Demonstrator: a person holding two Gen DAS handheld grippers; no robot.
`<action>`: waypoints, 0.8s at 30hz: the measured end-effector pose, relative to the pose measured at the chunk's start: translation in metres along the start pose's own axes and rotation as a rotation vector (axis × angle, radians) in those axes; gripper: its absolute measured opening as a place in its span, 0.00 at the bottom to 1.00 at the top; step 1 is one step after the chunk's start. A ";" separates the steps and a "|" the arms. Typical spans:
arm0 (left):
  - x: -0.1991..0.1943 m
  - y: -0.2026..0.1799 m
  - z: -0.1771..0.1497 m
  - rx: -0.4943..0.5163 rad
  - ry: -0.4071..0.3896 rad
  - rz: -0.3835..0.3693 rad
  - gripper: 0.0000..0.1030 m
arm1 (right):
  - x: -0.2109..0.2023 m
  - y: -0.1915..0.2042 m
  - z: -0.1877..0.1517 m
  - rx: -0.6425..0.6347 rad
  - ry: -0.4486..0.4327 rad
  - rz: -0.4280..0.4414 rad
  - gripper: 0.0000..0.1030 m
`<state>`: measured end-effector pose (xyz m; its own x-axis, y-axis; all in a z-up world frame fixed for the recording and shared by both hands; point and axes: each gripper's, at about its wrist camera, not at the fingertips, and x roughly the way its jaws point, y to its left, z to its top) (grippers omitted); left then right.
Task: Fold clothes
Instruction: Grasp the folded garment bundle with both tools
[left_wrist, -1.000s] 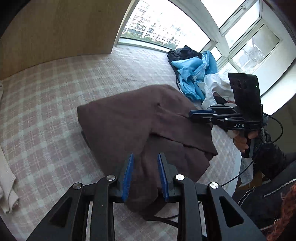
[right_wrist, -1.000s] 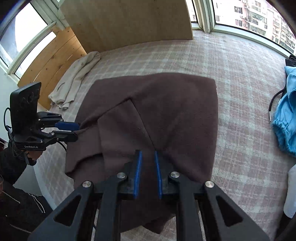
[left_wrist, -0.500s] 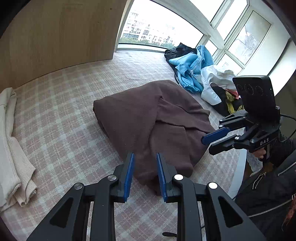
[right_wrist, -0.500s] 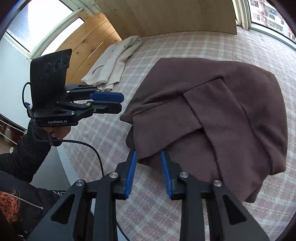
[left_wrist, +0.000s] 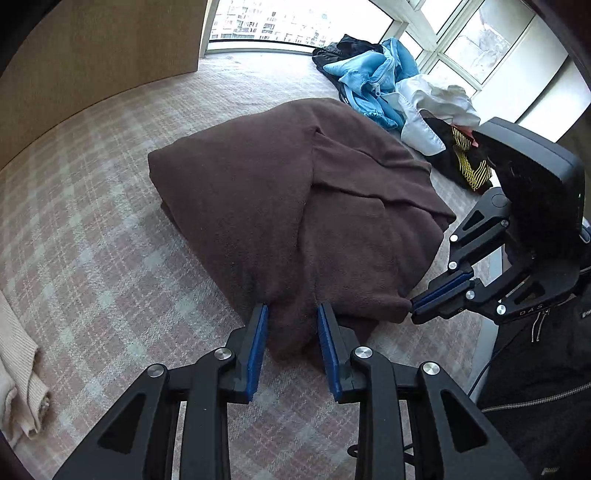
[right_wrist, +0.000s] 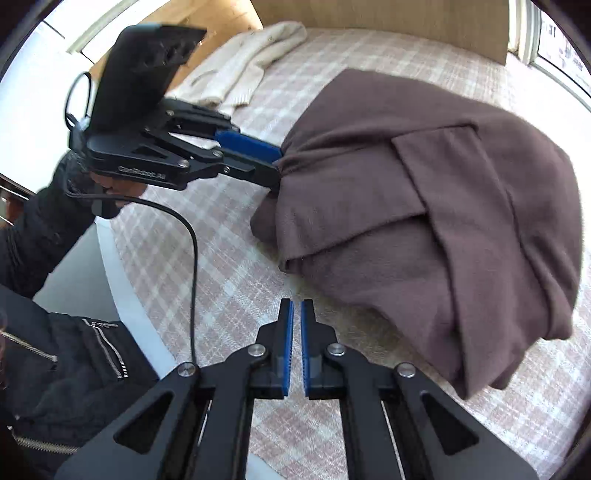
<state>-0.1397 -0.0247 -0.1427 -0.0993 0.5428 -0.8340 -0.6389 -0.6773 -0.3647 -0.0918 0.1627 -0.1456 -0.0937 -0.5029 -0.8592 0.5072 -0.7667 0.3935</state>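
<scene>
A folded brown garment (left_wrist: 295, 206) lies on the plaid bedspread (left_wrist: 92, 229). The left gripper (left_wrist: 291, 325) has its jaws set narrowly around the garment's near edge — fabric bunched between the blue pads; they have just been opening a little. The right gripper (right_wrist: 296, 325) hovers over bare bedspread just beside the garment — its jaws have just been closing, nearly together, with nothing between them.
</scene>
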 end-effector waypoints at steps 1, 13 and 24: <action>-0.004 0.004 0.001 -0.033 -0.005 -0.011 0.26 | -0.022 -0.012 -0.001 0.052 -0.071 -0.001 0.20; -0.007 0.027 0.020 -0.437 -0.116 0.004 0.48 | -0.061 -0.163 -0.016 0.560 -0.328 -0.179 0.67; 0.019 0.028 0.022 -0.481 -0.086 0.058 0.56 | -0.026 -0.158 -0.015 0.457 -0.227 -0.173 0.68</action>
<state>-0.1762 -0.0222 -0.1591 -0.2000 0.5231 -0.8285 -0.2074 -0.8490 -0.4860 -0.1567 0.3028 -0.1906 -0.3512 -0.3883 -0.8520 0.0477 -0.9162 0.3979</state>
